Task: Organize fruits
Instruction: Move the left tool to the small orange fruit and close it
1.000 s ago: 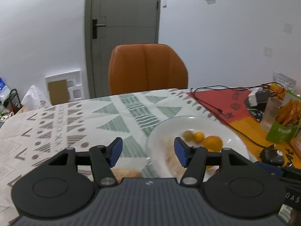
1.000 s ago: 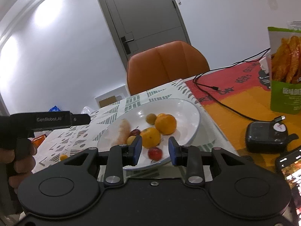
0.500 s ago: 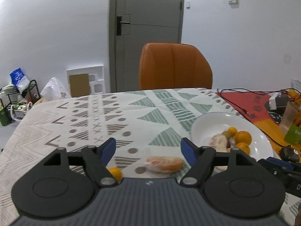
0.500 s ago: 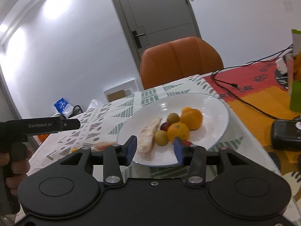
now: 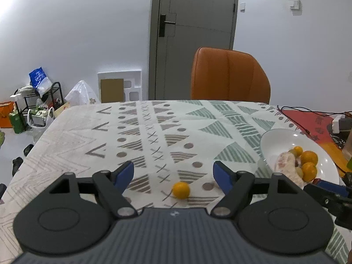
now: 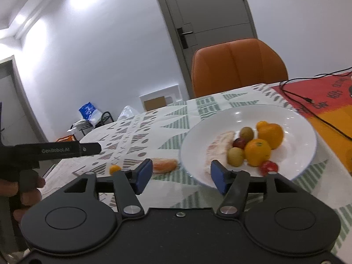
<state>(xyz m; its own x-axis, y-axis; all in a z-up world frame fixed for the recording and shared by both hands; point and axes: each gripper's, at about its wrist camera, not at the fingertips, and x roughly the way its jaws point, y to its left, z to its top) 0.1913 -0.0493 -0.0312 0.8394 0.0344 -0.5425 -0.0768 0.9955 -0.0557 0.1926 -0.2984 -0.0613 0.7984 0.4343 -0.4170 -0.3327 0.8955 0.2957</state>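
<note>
Step in hand: we judge it to be picking up the small round orange fruit (image 5: 180,189) with the left gripper (image 5: 173,172) and carrying it to the white ceramic plate (image 6: 292,118).
Left fingers: spread wide and holding nothing — the blue pads (image 5: 124,172) stand on either side of the fruit, which lies just ahead of them, slightly toward the right pad.
Right fingers: the right gripper (image 6: 180,173) is also parted and empty, hovering at the plate's near rim.
Loose fruit: a peeled orange segment (image 6: 164,165) lies on the patterned tablecloth surface (image 5: 154,132) just ahead of the right gripper's left pad, beside the plate.
Plate: to the right of the left fingers, already holding oranges and small fruits.
How to do it well: we should lower the left fingers until the fruit sits centred between the pads, then close gently — a round fruit may roll away if one pad touches first.
</note>
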